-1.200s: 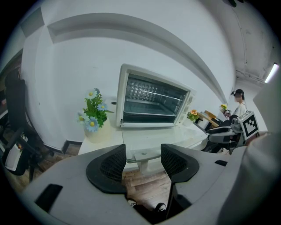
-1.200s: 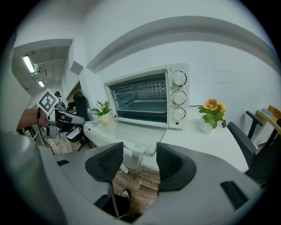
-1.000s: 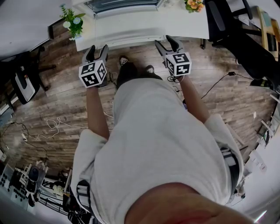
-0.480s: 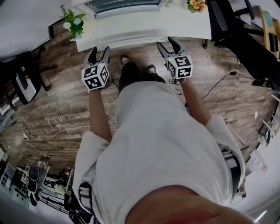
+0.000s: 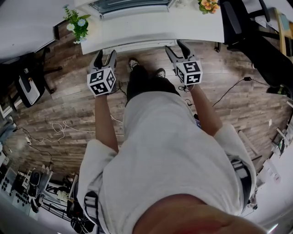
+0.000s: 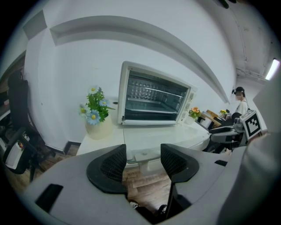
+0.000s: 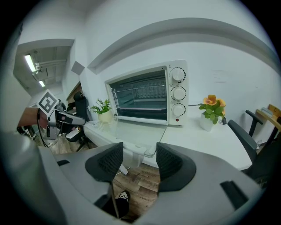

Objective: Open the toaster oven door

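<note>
A white toaster oven (image 6: pixel 153 99) (image 7: pixel 147 94) stands at the back of a white table (image 5: pixel 192 27). Its glass door (image 6: pixel 151 136) (image 7: pixel 131 132) lies folded down flat, showing the racks inside. The door's handle (image 6: pixel 142 154) (image 7: pixel 139 150) juts past the table's front edge. My left gripper (image 5: pixel 104 57) (image 6: pixel 143 160) is open and empty, held just short of that edge, with the handle seen between its jaws. My right gripper (image 5: pixel 177 49) (image 7: pixel 139 161) is also open and empty, level with the left one, a short way from the handle.
A pot of blue flowers (image 5: pixel 77 25) (image 6: pixel 97 116) sits left of the oven and orange flowers (image 5: pixel 208 5) (image 7: pixel 212 110) to its right. Black chairs stand at right (image 5: pixel 242 32) and left (image 5: pixel 27 87). Cables (image 5: pixel 55 130) trail on the wooden floor. A person (image 6: pixel 240 99) is far off.
Both grippers hold about the same place before the table's edge; the head view has shifted slightly. Neither gripper has changed its opening.
</note>
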A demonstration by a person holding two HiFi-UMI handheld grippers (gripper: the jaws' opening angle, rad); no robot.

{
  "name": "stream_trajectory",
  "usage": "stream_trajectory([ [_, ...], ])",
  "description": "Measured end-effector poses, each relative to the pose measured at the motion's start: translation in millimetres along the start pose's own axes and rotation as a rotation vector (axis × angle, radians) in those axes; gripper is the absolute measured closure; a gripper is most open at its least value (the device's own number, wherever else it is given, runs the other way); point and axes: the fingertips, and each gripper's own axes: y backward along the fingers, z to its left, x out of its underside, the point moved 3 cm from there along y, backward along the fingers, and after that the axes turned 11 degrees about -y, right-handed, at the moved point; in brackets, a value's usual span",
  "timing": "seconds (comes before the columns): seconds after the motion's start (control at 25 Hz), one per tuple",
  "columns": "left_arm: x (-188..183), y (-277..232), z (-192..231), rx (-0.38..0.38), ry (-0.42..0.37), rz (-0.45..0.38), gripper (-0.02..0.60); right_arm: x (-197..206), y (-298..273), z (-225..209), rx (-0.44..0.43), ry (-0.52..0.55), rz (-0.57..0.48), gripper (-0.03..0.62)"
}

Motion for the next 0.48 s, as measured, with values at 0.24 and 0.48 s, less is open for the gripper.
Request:
stream_trajectory([
  [0.24,3.8,-3.3,0.2,-0.031,0.004,-0.028,0.331,4.8,-2.2,-1.1,-0.002,-0.002,-0.031,0.359],
  [0.48,9.3,-6.8,-1.0,-0.049,0.001,-0.055,0.331,10.4,-3.9,-3.7,-0.014,0.000,-0.071,0.359],
])
